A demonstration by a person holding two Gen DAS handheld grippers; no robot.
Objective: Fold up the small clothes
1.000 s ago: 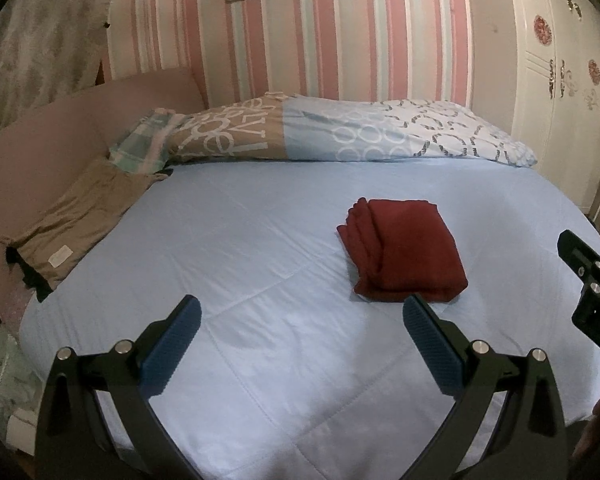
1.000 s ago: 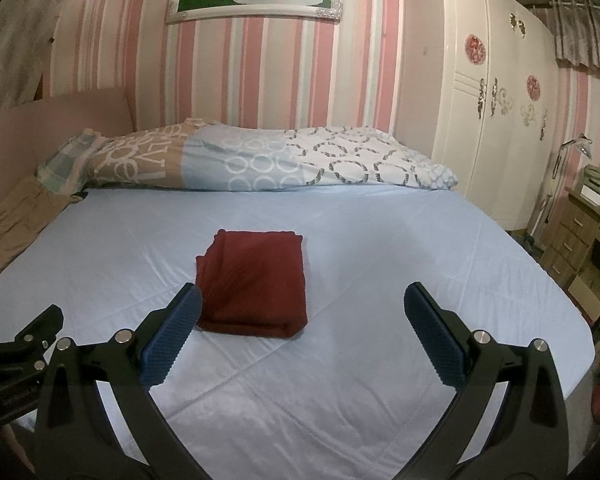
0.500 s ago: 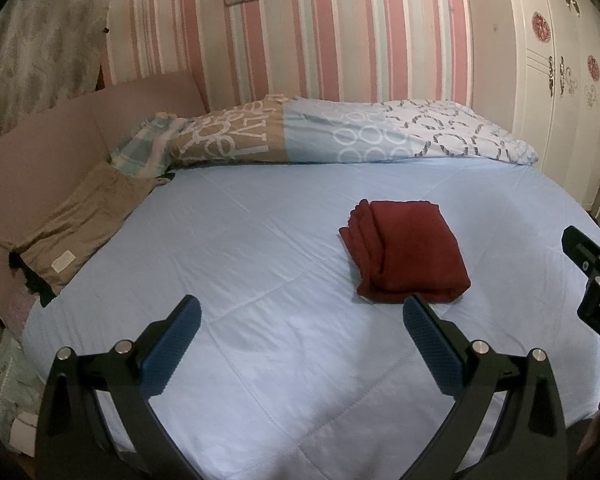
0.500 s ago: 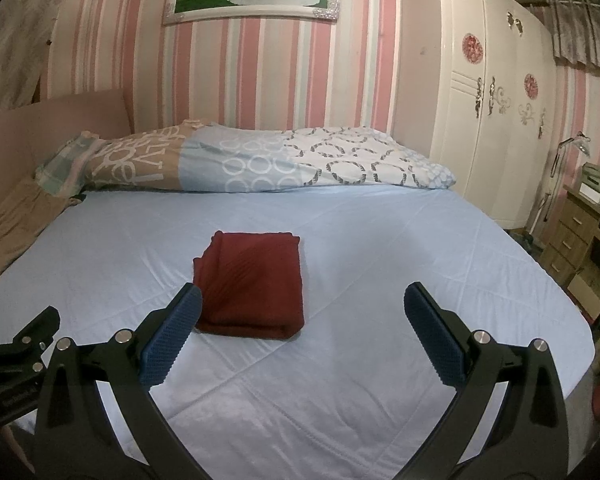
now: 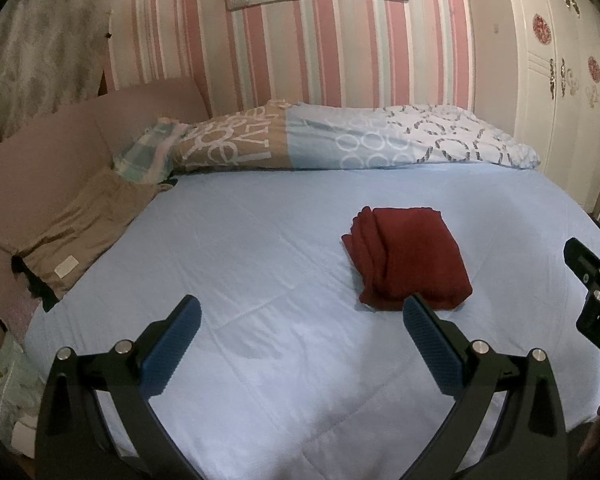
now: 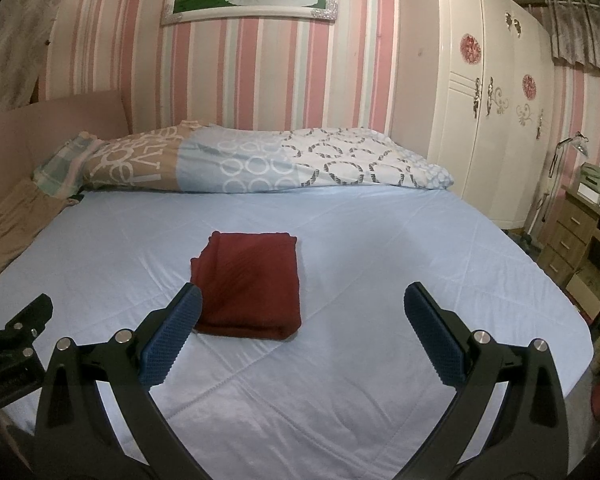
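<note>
**Folded red garment lies ahead of two empty grippers**

The left gripper (image 5: 300, 332) and right gripper (image 6: 302, 320) both stand wide apart, holding nothing. The red garment (image 6: 248, 284) rests folded on the bed (image 6: 380, 248), just beyond the jaws. A careless pinch could drag the stacked layers askew. The underside and the fold's inner edges are hidden.

dark red garment (image 5: 410, 258), pale blue sheet (image 5: 260, 240) (plain) — pink-striped wall (image 5: 340, 52)
</note>
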